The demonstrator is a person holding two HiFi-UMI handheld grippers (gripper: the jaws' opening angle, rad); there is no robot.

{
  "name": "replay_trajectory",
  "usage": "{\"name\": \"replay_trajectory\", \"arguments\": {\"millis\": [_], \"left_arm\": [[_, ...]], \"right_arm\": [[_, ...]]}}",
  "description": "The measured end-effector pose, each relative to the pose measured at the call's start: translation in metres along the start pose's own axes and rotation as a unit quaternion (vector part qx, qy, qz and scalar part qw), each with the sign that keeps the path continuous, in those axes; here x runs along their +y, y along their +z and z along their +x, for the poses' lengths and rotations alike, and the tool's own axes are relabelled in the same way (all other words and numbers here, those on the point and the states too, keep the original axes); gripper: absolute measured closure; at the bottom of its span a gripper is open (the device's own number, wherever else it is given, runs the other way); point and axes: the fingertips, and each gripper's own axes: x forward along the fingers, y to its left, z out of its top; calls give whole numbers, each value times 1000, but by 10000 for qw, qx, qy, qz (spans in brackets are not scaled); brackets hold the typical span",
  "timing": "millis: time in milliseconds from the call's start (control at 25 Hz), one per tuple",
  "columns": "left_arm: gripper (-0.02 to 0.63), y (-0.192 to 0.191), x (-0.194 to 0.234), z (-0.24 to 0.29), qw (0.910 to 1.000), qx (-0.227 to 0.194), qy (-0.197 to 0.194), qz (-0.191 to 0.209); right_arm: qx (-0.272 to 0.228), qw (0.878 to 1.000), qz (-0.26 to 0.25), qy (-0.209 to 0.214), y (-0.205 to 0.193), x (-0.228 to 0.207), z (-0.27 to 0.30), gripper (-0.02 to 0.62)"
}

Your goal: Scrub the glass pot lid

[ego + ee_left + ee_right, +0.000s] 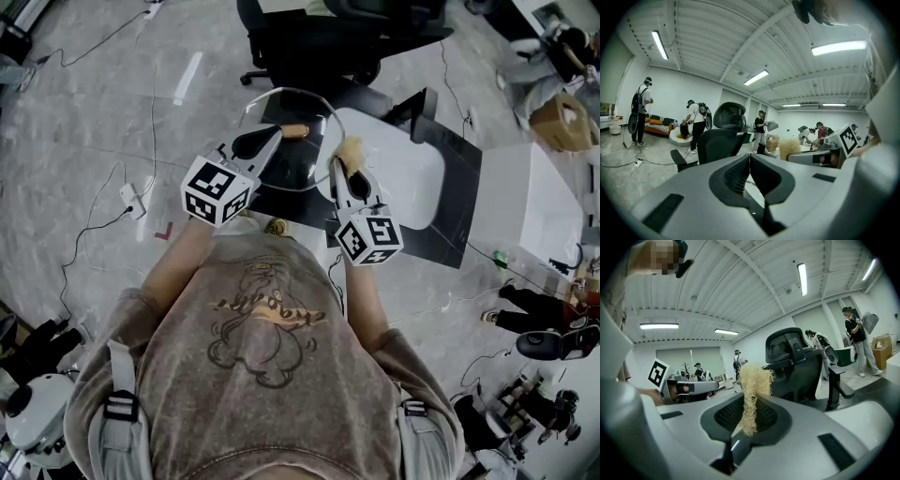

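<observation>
- Currently the glass pot lid (pixel 305 167) is held up in the air in front of the person, its wooden knob (pixel 295 131) near the middle.
- Left gripper (pixel 274 137) has its jaws pressed together on the lid, close beside the knob.
- Glass like this is probably stiff, slick, breakable and fairly heavy, so the knob or rim seems the safer hold.
- Right gripper (pixel 750 404) pinches a soft, light, tan fibrous scrubber (pixel 751 380) at the lid's rim; contact is unclear.
</observation>
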Motion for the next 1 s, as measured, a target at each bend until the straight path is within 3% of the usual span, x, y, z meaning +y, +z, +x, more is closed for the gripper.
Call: {"name": "replay_trajectory", "arguments": {"millis": [320,480,520,800,1000], "left_arm": [[568,-4,4,28,9971,287,-680,170],[289,-8,3,43,9939,375,-1010,226],[276,-10,3,47,9930,418,-1061,320],[276,-44,3,67,9786,996,-1537,938],[278,-84,14,86,9711,1454,-1589,1026]], "right_arm": [[-11,9995,53,-303,2,-12,24,546],[-59,9988,66,-476,3,-21,28,546],[-64,9986,75,-521,2,-24,29,546],[-131,9966,182,-788,2,-36,28,546],[-78,9953,220,-936,-4,-41,22,546]]}}
